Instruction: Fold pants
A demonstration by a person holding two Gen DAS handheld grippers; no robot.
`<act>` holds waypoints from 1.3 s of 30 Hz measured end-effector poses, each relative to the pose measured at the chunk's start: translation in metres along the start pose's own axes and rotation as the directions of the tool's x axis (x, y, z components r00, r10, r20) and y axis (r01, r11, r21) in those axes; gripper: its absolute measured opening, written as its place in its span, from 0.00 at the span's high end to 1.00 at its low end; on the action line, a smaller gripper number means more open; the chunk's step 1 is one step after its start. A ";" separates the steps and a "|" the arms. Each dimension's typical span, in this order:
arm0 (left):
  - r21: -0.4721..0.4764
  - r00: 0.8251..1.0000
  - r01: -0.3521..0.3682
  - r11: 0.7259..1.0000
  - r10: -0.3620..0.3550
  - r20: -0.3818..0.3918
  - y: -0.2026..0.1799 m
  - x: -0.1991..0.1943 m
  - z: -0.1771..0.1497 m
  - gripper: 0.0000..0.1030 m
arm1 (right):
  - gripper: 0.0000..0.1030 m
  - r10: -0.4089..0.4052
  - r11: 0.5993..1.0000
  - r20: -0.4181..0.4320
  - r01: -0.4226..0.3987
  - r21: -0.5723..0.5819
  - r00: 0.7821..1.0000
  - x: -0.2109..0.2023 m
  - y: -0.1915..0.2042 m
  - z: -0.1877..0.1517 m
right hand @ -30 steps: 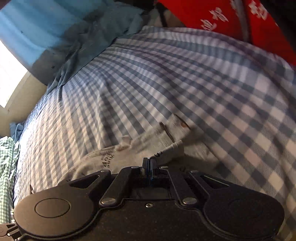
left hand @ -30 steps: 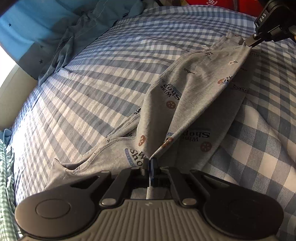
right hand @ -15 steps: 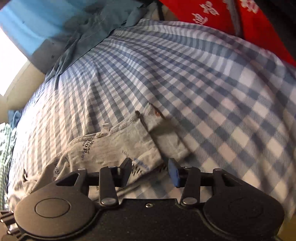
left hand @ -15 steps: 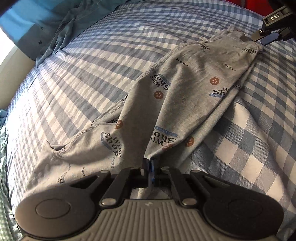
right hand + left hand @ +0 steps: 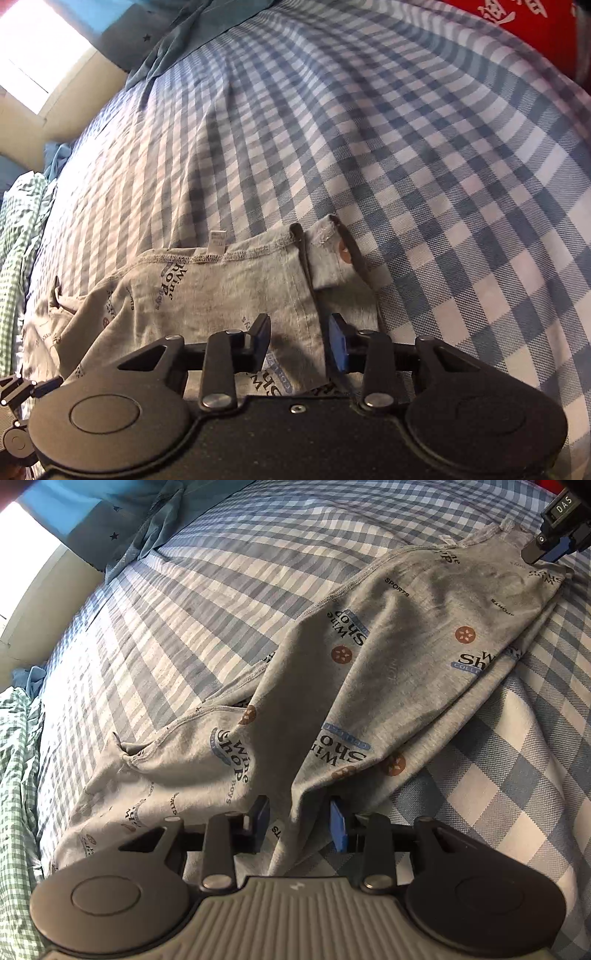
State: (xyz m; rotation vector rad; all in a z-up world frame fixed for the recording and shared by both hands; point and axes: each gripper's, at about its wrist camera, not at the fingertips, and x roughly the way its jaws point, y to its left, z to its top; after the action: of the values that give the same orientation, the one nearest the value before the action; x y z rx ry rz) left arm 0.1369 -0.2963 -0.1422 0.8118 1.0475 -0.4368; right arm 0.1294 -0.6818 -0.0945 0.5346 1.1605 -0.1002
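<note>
Grey printed pants lie on the blue-and-white checked bed sheet, one leg folded over the other, running from near left to far right. My left gripper is open, with a raised fold of the pants between its jaws. My right gripper is open over the far end of the pants, where the hem and a white label show. The right gripper also shows in the left wrist view at the top right, over the pants' far end.
Blue-grey clothing lies bunched at the far left of the bed. A green checked cloth lies along the left edge. A red item stands beyond the bed at the far right.
Both grippers have let go of the pants: the right opened first, then the left. The pants, held stretched and lifted before, now lie on the sheet.
</note>
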 end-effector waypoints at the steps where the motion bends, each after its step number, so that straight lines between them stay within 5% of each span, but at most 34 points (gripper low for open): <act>1: -0.003 1.000 -0.010 1.000 0.010 -0.007 -0.001 0.002 0.002 0.62 | 0.64 0.002 1.000 -0.004 -0.002 0.006 1.000 0.001 -0.001 0.001; 4: -0.011 1.000 0.015 1.000 -0.015 -0.021 -0.002 0.006 0.004 0.99 | 0.92 -0.010 1.000 -0.013 0.009 -0.016 1.000 0.004 0.000 0.005; 12: 0.030 0.998 -0.008 1.000 0.006 0.067 -0.015 -0.024 -0.001 1.00 | 0.97 -0.010 0.996 0.070 0.016 -0.087 0.998 -0.033 0.001 0.007; 19: 0.059 1.000 -0.004 0.998 0.002 0.026 -0.028 -0.011 -0.004 1.00 | 0.97 -0.056 0.994 0.001 0.055 -0.097 0.998 -0.015 -0.013 -0.003; 27: 0.022 1.000 0.021 1.000 -0.021 0.017 -0.020 -0.011 -0.004 0.99 | 0.71 -0.067 0.988 0.100 0.081 -0.134 0.993 -0.024 -0.005 0.010; 35: 0.019 1.000 0.012 1.000 -0.012 0.011 -0.023 -0.011 -0.001 0.99 | 0.70 -0.085 0.960 0.130 0.116 -0.254 0.988 -0.003 0.014 0.028; 38: 0.014 1.000 0.009 1.000 -0.009 0.013 -0.023 -0.012 -0.001 0.99 | 0.99 -0.123 0.938 0.125 0.157 -0.310 0.984 0.006 0.021 0.030; 39: 0.009 1.000 0.009 1.000 -0.009 0.016 -0.023 -0.013 0.000 0.99 | 0.99 -0.130 0.935 0.128 0.164 -0.314 0.983 0.007 0.020 0.030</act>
State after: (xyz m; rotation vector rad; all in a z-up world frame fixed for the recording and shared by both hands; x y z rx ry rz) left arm 0.1156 -0.3112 -0.1394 0.8109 1.0349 -0.4552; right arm 0.1647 -0.6763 -0.0846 0.1487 1.0857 -0.0637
